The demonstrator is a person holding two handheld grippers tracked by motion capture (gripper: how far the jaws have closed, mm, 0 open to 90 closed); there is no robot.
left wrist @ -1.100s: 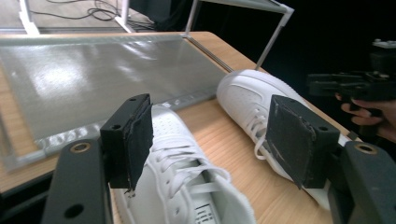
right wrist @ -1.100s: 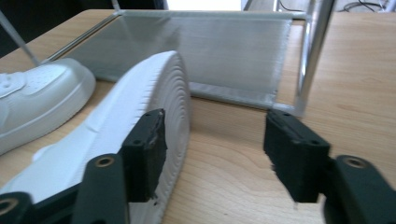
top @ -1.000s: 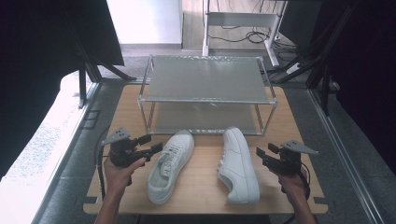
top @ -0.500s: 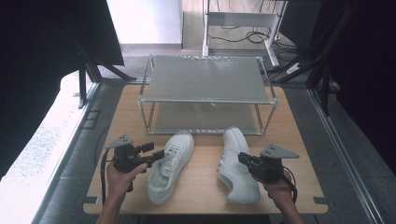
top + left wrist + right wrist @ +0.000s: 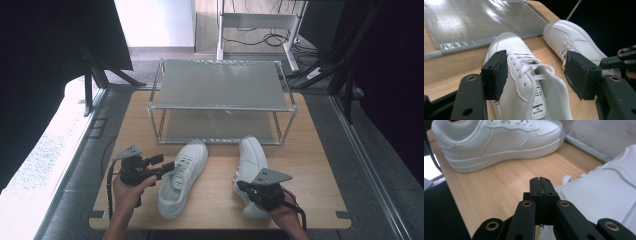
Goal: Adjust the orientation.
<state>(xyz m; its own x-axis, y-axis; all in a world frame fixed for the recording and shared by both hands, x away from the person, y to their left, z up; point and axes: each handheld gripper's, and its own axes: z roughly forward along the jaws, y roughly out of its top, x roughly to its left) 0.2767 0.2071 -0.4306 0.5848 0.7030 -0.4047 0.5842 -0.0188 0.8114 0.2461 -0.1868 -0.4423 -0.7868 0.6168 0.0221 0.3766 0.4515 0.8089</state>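
Sneakers, two white ones, lie on the wooden table [image 5: 320, 165] before the metal rack [image 5: 220, 82]. Left gripper [image 5: 536, 75] straddles the left sneaker [image 5: 524, 82] with jaws wide apart; its tongue label is too small to read, perhaps a brand name. Right gripper [image 5: 540, 181], jaws having just closed together on nothing, sits beside the right sneaker [image 5: 604, 195].

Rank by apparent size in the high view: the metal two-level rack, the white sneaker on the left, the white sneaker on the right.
1. Metal two-level rack, clearly the largest.
2. The left white sneaker and the right white sneaker look alike; the right gripper covers part of the right one, so I do not rank them.
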